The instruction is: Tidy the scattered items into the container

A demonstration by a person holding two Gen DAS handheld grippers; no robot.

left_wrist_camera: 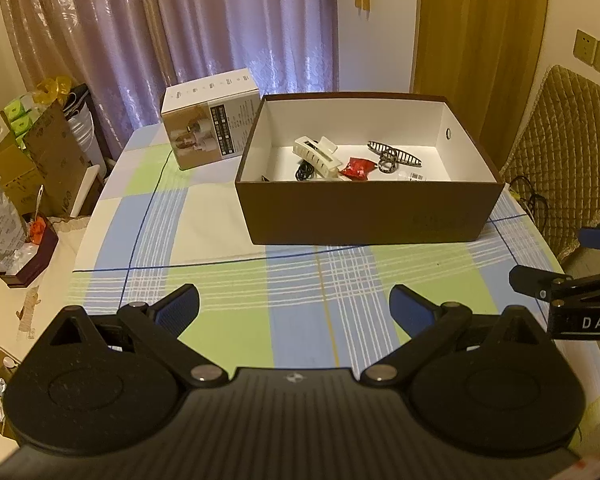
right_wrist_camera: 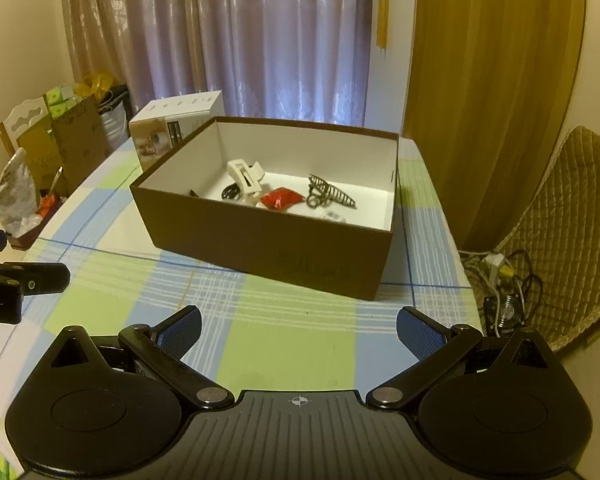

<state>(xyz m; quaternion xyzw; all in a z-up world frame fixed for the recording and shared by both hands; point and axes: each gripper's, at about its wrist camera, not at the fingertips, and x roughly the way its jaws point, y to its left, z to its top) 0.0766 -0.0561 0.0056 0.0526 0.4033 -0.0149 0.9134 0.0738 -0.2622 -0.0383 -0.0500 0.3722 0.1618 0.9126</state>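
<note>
Checked tablecloth (left_wrist_camera: 300, 300) bare; brown box (left_wrist_camera: 364, 212) w/ items; both grippers' fingers (left_wrist_camera: 180, 306) wide

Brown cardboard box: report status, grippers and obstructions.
Left gripper open, empty; right gripper open, empty. Brown cardboard box holds white claw hair clip, red packet, dark metal clip. Nothing loose on checked tablecloth.
</note>
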